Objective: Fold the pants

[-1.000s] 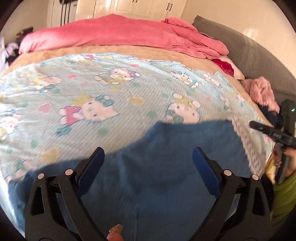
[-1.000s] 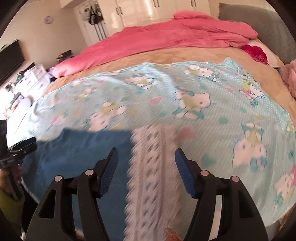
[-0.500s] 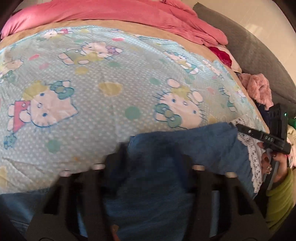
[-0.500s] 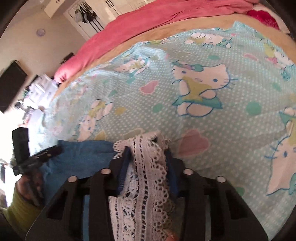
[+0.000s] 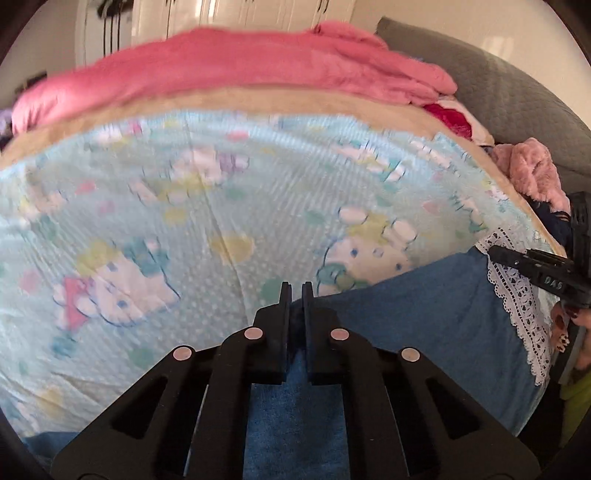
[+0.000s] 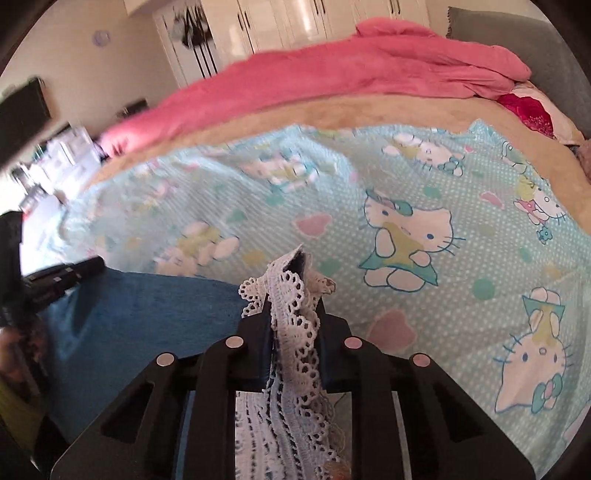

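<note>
Blue pants (image 5: 424, 317) with a white lace hem (image 5: 517, 306) lie on the near edge of a cartoon-cat bed sheet (image 5: 184, 221). My left gripper (image 5: 293, 286) is shut, pinching the far edge of the blue cloth. In the right wrist view the lace hem (image 6: 295, 332) stands bunched between the pads of my right gripper (image 6: 291, 291), whose jaws are closing on it. The blue cloth (image 6: 147, 314) stretches away to the left. Each view shows the other gripper's fingers (image 5: 535, 267) (image 6: 66, 273) at its edge, held by a hand.
A pink duvet (image 5: 240, 66) is piled along the far side of the bed, over a tan blanket (image 6: 369, 110). A grey headboard (image 5: 498, 85) and a fluffy pink garment (image 5: 532, 170) sit at the right. White wardrobes (image 6: 295, 18) stand behind the bed.
Both grippers stood open over the pants a second ago. The left has shut on the blue cloth; the right has drawn in on the lace hem, which now bunches up between its pads.
</note>
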Motion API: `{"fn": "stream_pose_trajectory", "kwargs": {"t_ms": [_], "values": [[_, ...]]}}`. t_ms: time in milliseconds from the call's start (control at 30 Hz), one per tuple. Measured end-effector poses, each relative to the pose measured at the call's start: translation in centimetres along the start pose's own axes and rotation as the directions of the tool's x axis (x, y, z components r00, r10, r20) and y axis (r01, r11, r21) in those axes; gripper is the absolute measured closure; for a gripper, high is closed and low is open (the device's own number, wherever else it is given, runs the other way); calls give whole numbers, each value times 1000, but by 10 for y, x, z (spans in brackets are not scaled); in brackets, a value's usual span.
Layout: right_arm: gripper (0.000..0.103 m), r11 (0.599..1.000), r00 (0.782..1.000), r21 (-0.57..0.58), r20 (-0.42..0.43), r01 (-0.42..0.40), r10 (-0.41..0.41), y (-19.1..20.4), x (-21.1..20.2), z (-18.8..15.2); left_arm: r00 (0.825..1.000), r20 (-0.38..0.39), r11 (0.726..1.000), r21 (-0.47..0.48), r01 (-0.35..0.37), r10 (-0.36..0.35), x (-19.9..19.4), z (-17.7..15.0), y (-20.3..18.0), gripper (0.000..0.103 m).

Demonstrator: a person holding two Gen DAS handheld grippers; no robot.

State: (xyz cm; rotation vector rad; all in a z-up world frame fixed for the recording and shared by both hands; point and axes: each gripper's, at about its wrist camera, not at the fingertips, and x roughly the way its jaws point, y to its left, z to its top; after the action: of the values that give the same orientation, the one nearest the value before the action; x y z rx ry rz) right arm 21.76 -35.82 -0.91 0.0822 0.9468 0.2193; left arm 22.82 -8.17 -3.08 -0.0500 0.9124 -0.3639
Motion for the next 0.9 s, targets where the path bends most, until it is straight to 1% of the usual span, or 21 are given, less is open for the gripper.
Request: {"fn": "stream_pose_trajectory", "kwargs": {"t_ms": [33,100,233,267,300,333,367,400,433,467,500,533,600,633,700,733,767,800,833,867,900], "values": [[85,1000,1000,-4,-23,9,-9,-2,8,-2,1000,-10,1000,-4,-5,5,5,-2,2,102],[83,1000,999,8,-36,5,-5,-8,12,-7,1000,-17,1000,-2,-21,21,13,-8,3,102],[67,999,999,43,-31,28,-27,-16,14,-10,1000,-6,1000,-25,-14,14,13,-10,9,100],[63,997,999,68,-27,27,-25,-19,11,-12,1000,-1,999,-36,-4,4,10,-10,12,98],[55,995,999,98,-15,35,-34,-22,6,-14,1000,4,999,-42,0,1,8,-10,13,93],[50,992,999,116,3,41,-42,-24,-1,-16,1000,17,999,-52,-8,8,-1,-11,16,88],[49,989,997,137,42,58,-64,-27,-13,-20,1000,26,999,-53,-6,8,-6,-11,16,79],[45,986,993,146,72,78,-89,-27,-24,-22,999,51,998,-57,13,-10,-19,-14,17,72],[39,984,986,146,111,106,-123,-27,-37,-25,998,63,998,-62,28,-24,-28,-17,18,70],[34,982,973,126,165,140,-160,-22,-54,-29,997,70,997,-70,42,-37,-36,-24,19,66],[26,983,968,110,184,150,-168,-17,-62,-32,997,72,996,-75,41,-35,-45,-33,20,60],[23,984,965,88,198,155,-170,-11,-69,-36,997,71,997,-73,22,-17,-52,-42,19,57],[23,989,968,11,199,150,-149,11,-77,-51,998,66,998,-56,1,3,-63,-57,15,46],[23,989,973,-30,185,143,-135,23,-78,-59,998,65,999,-41,-4,7,-73,-69,13,43],[23,986,979,-103,173,130,-111,44,-81,-68,997,71,999,-18,-29,30,-86,-83,9,25],[23,984,980,-128,173,123,-100,51,-83,-71,996,70,999,-9,-50,50,-91,-89,9,22],[23,982,984,-161,161,96,-69,63,-85,-74,996,68,998,-6,-63,63,-94,-93,10,18],[23,982,990,-179,138,63,-38,70,-84,-76,994,65,996,-10,-90,91,-98,-99,11,17],[18,981,995,-192,102,35,-15,77,-80,-77,992,61,994,-18,-106,107,-99,-102,14,15],[15,979,996,-201,89,29,-12,82,-78,-79,992,51,993,-22,-118,119,-99,-104,16,9],[14,976,997,-218,77,25,-8,88,-76,-80,987,28,987,-23,-157,158,-95,-106,21,10]]}}
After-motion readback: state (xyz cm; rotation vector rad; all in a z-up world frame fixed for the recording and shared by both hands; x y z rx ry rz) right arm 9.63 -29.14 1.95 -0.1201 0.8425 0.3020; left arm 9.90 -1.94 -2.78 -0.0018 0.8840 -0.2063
